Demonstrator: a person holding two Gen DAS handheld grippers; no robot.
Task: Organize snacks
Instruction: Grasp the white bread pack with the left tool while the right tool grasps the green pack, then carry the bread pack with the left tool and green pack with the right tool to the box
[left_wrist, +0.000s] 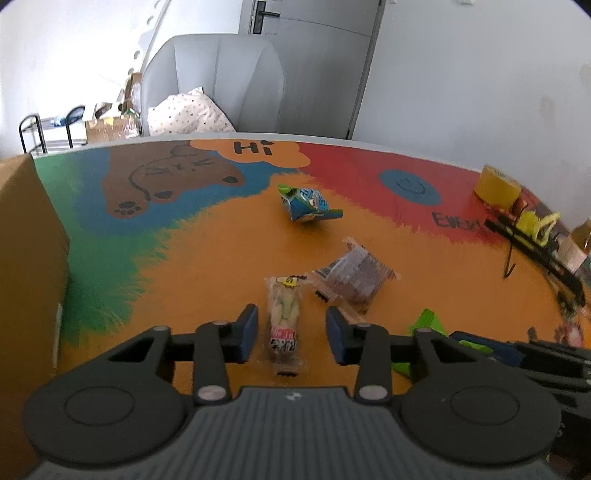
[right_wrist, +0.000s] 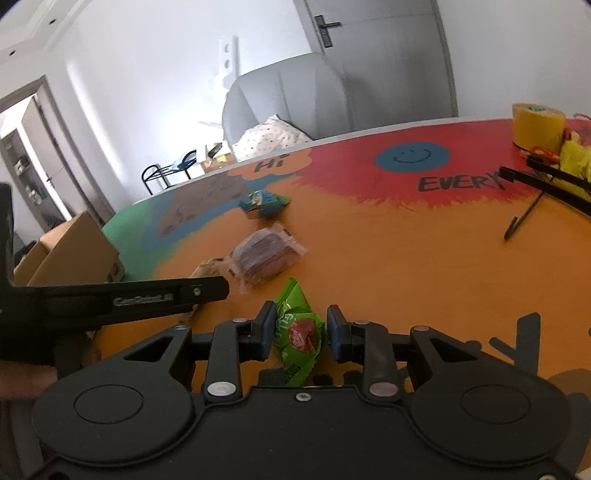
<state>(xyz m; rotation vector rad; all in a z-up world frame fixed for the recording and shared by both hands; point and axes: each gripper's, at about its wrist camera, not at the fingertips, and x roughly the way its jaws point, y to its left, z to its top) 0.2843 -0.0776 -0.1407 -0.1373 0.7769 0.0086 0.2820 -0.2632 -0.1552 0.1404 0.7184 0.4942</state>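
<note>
A clear packet (left_wrist: 284, 314) with pale green pieces lies on the colourful table (left_wrist: 207, 258), between the fingers of my left gripper (left_wrist: 291, 332). Both blue pads stand off its sides, so this gripper is open. My right gripper (right_wrist: 301, 330) is shut on a green snack packet (right_wrist: 295, 306) with a red picture; both pads press its sides. That green packet (left_wrist: 426, 323) also peeks out at the right of the left wrist view. A brown wrapped snack (left_wrist: 351, 280) and a blue-green packet (left_wrist: 308, 205) lie farther out.
A cardboard box (left_wrist: 26, 258) stands at the table's left edge. A yellow tape roll (left_wrist: 496, 184), yellow items on a black rack and a black pen (right_wrist: 521, 221) sit at the right. A grey chair (left_wrist: 221, 81) stands behind the table.
</note>
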